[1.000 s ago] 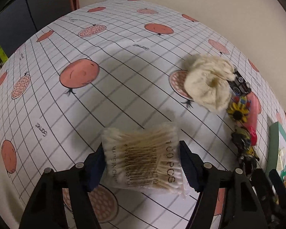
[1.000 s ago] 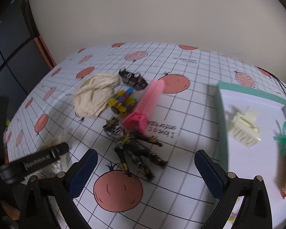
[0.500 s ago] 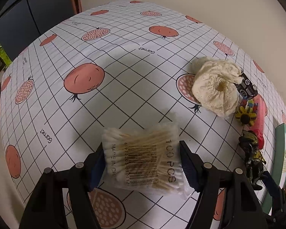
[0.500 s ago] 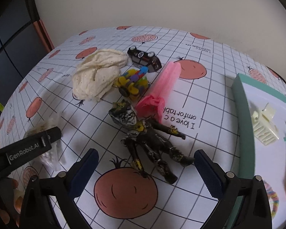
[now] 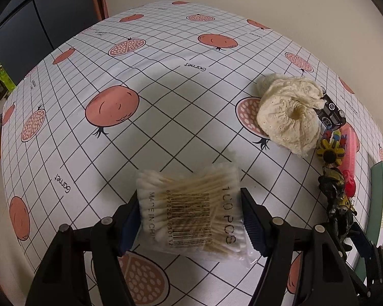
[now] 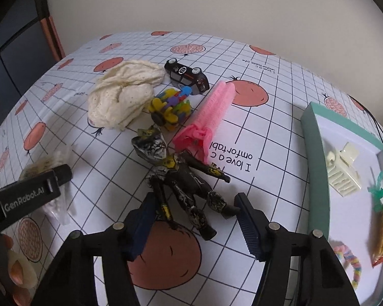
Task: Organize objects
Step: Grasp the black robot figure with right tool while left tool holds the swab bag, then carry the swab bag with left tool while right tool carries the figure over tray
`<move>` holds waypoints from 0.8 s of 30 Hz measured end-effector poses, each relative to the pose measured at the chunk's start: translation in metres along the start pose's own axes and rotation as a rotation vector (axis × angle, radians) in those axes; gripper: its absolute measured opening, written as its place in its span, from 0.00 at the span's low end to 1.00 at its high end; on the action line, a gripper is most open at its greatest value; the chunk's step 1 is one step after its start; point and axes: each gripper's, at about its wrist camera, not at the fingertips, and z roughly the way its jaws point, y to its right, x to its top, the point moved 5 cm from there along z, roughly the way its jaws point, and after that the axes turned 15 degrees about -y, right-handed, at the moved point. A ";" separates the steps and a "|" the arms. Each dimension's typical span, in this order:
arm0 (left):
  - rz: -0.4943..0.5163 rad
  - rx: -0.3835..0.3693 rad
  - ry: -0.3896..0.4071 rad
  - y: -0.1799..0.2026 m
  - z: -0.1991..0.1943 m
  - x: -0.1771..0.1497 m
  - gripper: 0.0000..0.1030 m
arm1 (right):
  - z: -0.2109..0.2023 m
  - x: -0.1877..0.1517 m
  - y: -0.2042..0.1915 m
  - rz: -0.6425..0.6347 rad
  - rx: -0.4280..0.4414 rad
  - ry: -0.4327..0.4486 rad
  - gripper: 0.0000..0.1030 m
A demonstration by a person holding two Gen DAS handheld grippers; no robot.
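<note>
Pomegranate-print tablecloth (image 5: pixel 166 97), cream wall; our left gripper (image 5: pixel 190 220) keeps clamping cotton swab pack (image 5: pixel 191 211); right gripper (image 6: pixel 195 223), narrowed but unclosed, now straddles black action figure (image 6: pixel 183 178).

My left wrist view looks down close over the pomegranate-print grid tablecloth (image 5: pixel 166 117); my right view shares its crumpled cream lace cloth (image 5: pixel 288 114) (image 6: pixel 122 99).

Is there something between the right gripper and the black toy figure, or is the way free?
Nothing visible blocks it. The right gripper is open, and the black toy figure lies on the tablecloth with its legs already between the two fingers. The pink comb lies beyond the figure, not in the way.
</note>
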 end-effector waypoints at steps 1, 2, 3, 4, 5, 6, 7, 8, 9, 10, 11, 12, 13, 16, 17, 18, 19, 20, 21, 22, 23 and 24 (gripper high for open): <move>0.000 -0.001 -0.001 0.000 0.000 0.000 0.70 | 0.000 -0.001 0.001 0.001 0.002 -0.004 0.63; 0.000 -0.004 -0.002 -0.001 0.000 0.000 0.70 | -0.001 -0.002 0.002 0.005 0.008 -0.009 0.63; -0.001 -0.004 -0.002 -0.001 0.000 0.000 0.70 | -0.001 -0.002 0.003 0.008 0.015 -0.013 0.62; -0.003 -0.006 -0.003 -0.001 0.000 0.000 0.70 | -0.002 -0.004 0.004 0.011 0.028 -0.019 0.62; -0.008 -0.008 -0.005 -0.002 0.000 0.000 0.70 | -0.003 -0.004 0.006 0.013 0.032 -0.021 0.62; -0.014 -0.013 -0.007 -0.003 0.000 0.000 0.70 | -0.004 -0.005 0.007 0.014 0.032 -0.021 0.62; -0.018 -0.015 -0.010 -0.003 0.000 -0.001 0.70 | -0.007 -0.006 0.009 0.016 0.034 -0.017 0.62; -0.022 -0.018 -0.012 -0.003 -0.001 -0.001 0.70 | -0.010 -0.005 0.011 0.017 0.040 -0.014 0.62; -0.023 -0.021 -0.014 -0.003 -0.001 -0.001 0.70 | -0.014 -0.006 0.013 0.017 0.051 -0.008 0.62; -0.025 -0.024 -0.016 -0.003 -0.001 -0.001 0.70 | -0.018 -0.006 0.014 0.014 0.059 0.003 0.62; -0.028 -0.026 -0.017 -0.003 -0.002 -0.001 0.70 | -0.023 -0.007 0.016 0.015 0.064 0.012 0.62; -0.034 -0.028 -0.016 -0.004 -0.003 -0.002 0.70 | -0.026 -0.008 0.017 0.017 0.071 0.016 0.62; -0.038 -0.029 -0.015 -0.004 -0.004 -0.002 0.70 | -0.031 -0.008 0.019 0.017 0.083 0.026 0.62; -0.041 -0.034 -0.006 -0.004 -0.009 -0.002 0.70 | -0.042 -0.009 0.021 0.015 0.096 0.047 0.62; -0.042 -0.032 -0.001 -0.003 -0.010 -0.002 0.70 | -0.046 -0.010 0.022 0.015 0.103 0.055 0.62; -0.043 -0.032 0.005 -0.003 -0.013 -0.003 0.70 | -0.049 -0.011 0.024 0.019 0.106 0.061 0.62; -0.044 -0.034 0.008 -0.002 -0.015 -0.003 0.70 | -0.052 -0.011 0.027 0.021 0.112 0.065 0.62; -0.045 -0.037 0.011 -0.001 -0.017 -0.004 0.70 | -0.055 -0.011 0.028 0.020 0.115 0.070 0.62; -0.044 -0.039 0.015 0.001 -0.019 -0.005 0.70 | -0.058 -0.011 0.031 0.020 0.114 0.077 0.62; -0.042 -0.038 0.020 0.002 -0.021 -0.005 0.70 | -0.060 -0.011 0.034 0.022 0.114 0.082 0.62; -0.039 -0.036 0.026 0.004 -0.023 -0.005 0.70 | -0.063 -0.012 0.037 0.030 0.118 0.089 0.62; -0.038 -0.038 0.031 0.006 -0.025 -0.006 0.70 | -0.067 -0.013 0.042 0.039 0.125 0.097 0.62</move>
